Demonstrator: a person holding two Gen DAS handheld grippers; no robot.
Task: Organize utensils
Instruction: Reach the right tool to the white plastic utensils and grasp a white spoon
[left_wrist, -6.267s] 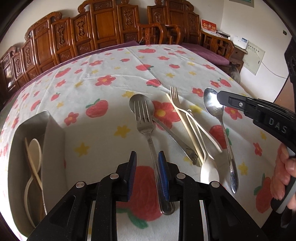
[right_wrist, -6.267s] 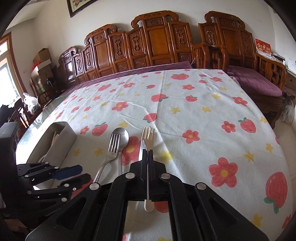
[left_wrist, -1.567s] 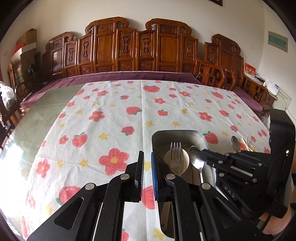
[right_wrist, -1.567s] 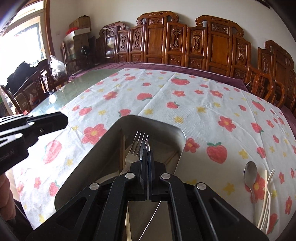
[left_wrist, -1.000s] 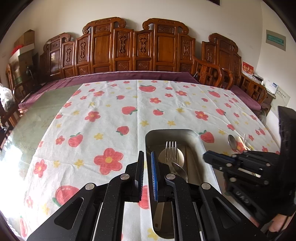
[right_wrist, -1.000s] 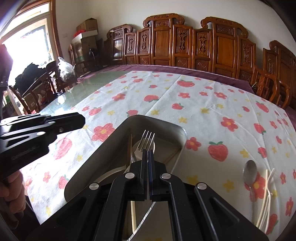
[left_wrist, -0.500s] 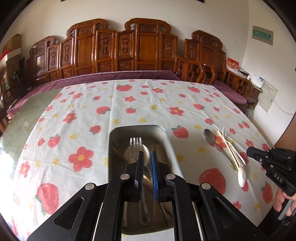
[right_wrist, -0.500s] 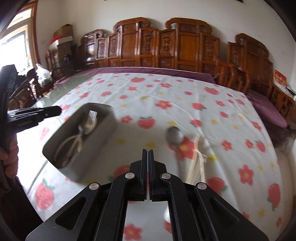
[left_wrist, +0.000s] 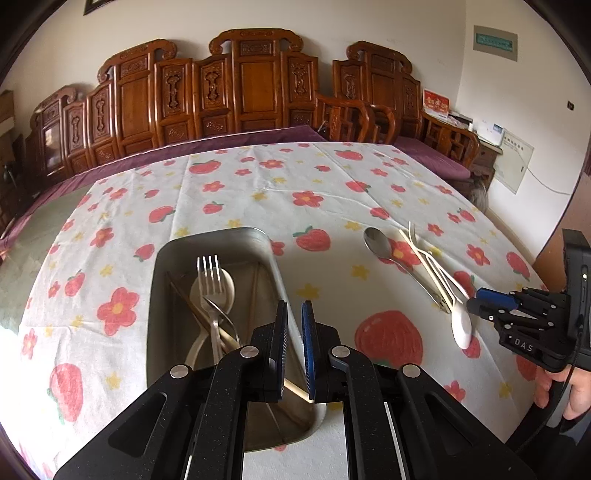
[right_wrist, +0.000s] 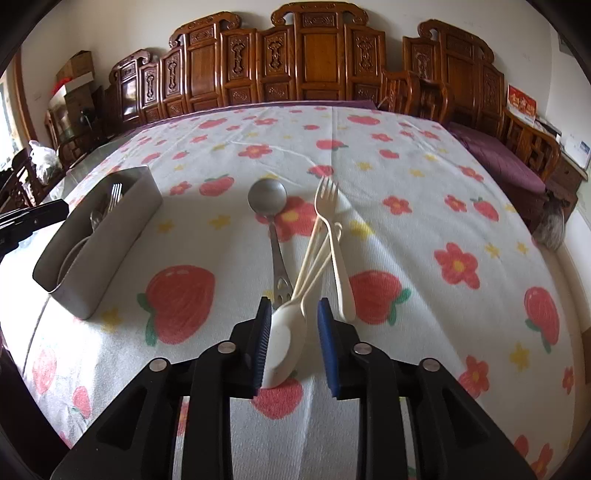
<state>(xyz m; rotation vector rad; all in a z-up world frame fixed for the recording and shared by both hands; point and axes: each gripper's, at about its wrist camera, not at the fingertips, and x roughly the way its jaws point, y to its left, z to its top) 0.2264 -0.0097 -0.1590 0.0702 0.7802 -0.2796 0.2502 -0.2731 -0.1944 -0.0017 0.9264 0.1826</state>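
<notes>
- Opening over the loose utensils, the right gripper (right_wrist: 291, 332) has its jaws spreading with the bowl of the cream spoon (right_wrist: 286, 341) between them; its left pad seems to brush the bowl, though I cannot tell for certain.
- Only the right wrist view shows that straddle; the left wrist view shows the right gripper (left_wrist: 487, 304) from the side, beside the cream spoon (left_wrist: 461, 325).
- Just beyond the cream spoon lie the cream fork (right_wrist: 325, 206) and the steel spoon (right_wrist: 267, 197), on the flowered cloth of the bench (right_wrist: 424, 206).
- The left gripper (left_wrist: 294, 347), jaws pressed together and holding nothing, hangs over the near end of the grey tray (left_wrist: 162, 254).
- Only the left wrist view looks into the grey tray, well to the left of the cream spoon: a steel fork (left_wrist: 210, 280), a pale spoon (left_wrist: 227, 286) and chopsticks (left_wrist: 195, 314).
</notes>
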